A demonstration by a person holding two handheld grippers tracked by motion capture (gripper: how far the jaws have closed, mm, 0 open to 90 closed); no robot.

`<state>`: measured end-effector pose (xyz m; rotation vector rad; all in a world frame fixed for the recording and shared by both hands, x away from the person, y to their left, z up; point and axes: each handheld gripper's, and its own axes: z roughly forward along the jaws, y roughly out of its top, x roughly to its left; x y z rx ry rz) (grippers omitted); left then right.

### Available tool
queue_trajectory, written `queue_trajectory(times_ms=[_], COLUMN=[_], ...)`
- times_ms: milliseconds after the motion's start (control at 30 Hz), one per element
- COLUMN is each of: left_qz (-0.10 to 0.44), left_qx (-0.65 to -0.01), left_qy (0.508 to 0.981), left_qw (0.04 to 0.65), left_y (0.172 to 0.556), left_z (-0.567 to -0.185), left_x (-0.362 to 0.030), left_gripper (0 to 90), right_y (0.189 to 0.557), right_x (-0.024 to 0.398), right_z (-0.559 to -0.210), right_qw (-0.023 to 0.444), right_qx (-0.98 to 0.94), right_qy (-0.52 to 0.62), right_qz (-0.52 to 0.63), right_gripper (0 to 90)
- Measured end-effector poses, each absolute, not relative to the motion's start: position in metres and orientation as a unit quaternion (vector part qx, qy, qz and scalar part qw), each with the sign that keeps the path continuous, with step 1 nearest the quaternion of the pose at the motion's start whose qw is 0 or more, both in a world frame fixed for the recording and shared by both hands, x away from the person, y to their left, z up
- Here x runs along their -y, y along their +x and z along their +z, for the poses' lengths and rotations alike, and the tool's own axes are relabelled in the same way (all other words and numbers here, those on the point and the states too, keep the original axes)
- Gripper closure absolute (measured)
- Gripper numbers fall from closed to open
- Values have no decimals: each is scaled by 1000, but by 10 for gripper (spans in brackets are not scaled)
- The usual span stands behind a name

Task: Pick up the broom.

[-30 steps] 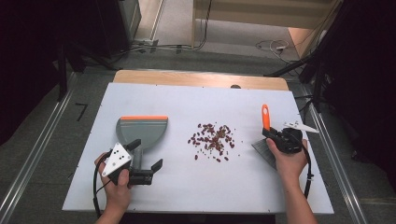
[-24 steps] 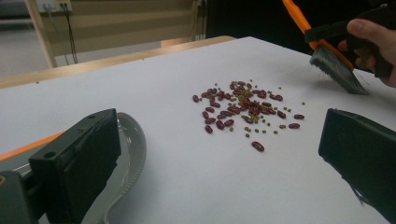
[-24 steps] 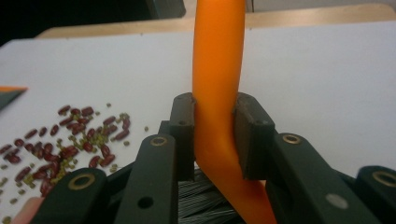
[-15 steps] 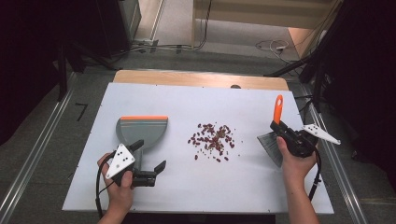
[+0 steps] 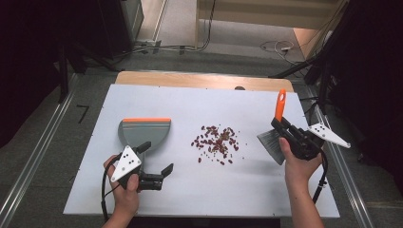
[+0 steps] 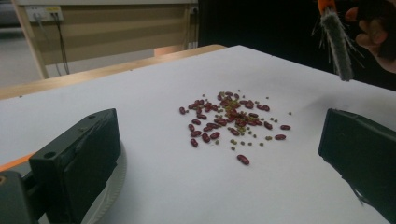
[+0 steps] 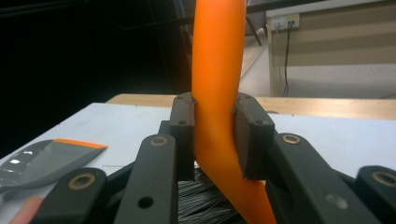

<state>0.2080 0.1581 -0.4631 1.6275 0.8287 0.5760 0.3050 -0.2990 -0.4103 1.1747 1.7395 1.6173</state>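
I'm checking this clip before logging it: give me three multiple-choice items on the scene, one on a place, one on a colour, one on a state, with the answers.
1. Where does the pile of beans lie on the table?
A. between the dustpan and the brush
B. inside the dustpan
C. at the table's far left corner

2. What colour is the brush's handle?
A. blue
B. orange
C. white

3. How does the right claw stand?
A. open above the beans
B. shut on nothing
C. shut on the brush's handle

Answers:
1 A: the high view shows the beans midway, the dustpan to their left and the brush to their right.
2 B: the right gripper view shows it bright orange.
3 C: both pads press on the handle.
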Motion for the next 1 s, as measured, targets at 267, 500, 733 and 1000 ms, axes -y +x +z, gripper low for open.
queue_trajectory(times_ms=[267,500,733,1000], left_qz=[228,222,201,174], left_qx=[-342,-320,-304,-296], left_qy=[696,706,710,711], left_qw=[589,592,603,613], left_y=[210,212,214,214], left_z=[-460,-457,-456,-459], left_x=[-145,-130,-117,-103], left_gripper=[0,0,21,21], right_y=[298,292,284,274], right_x=[273,249,225,197], right_z=[-404,-404,-403,-405], right_qw=[226,213,202,184], right_qx=[-646,-659,-669,-682], right_qy=[408,387,368,345], right_qz=[604,609,613,618], right_gripper=[699,699,699,699])
